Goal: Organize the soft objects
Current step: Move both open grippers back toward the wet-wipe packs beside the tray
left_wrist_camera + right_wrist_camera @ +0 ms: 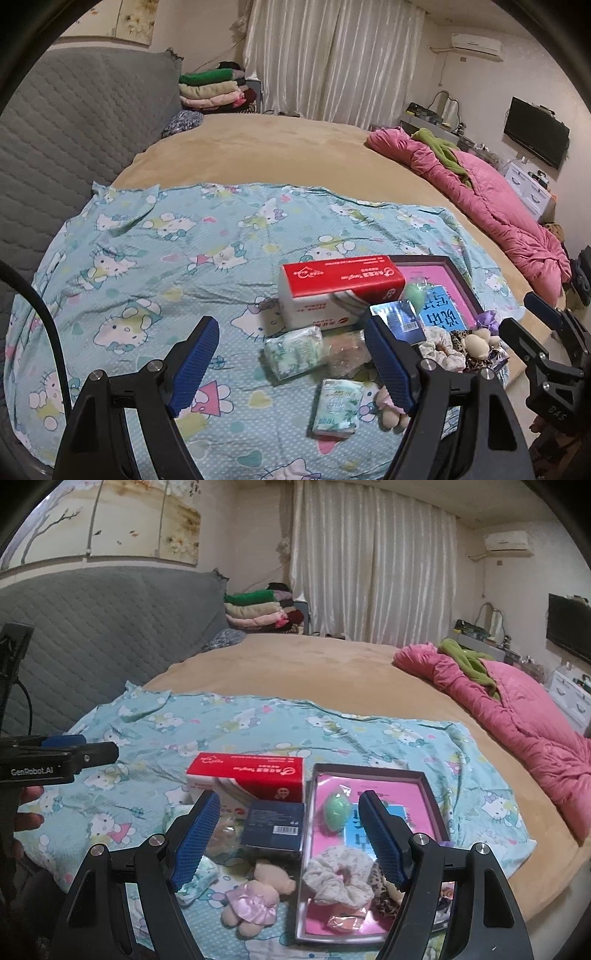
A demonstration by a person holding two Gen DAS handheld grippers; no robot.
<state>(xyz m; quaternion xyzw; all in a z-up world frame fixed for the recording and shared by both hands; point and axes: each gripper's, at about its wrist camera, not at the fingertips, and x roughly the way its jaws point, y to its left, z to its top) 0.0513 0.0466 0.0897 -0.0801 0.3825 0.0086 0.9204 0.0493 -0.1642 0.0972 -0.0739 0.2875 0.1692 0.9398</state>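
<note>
Right wrist view: both the right gripper [288, 834] and left gripper [291, 358] are held agape and empty, and the small plush doll [255, 897], judged light and squashy, would best be pinched across its padded body.

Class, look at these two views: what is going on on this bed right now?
A person holds a pair of tongs in each hand over a cartoon-print sheet. Both the left tongs and right tongs are open and empty. A white scrunchie and a green sponge already lie in the tray; the small doll and tissue packs remain outside.
</note>
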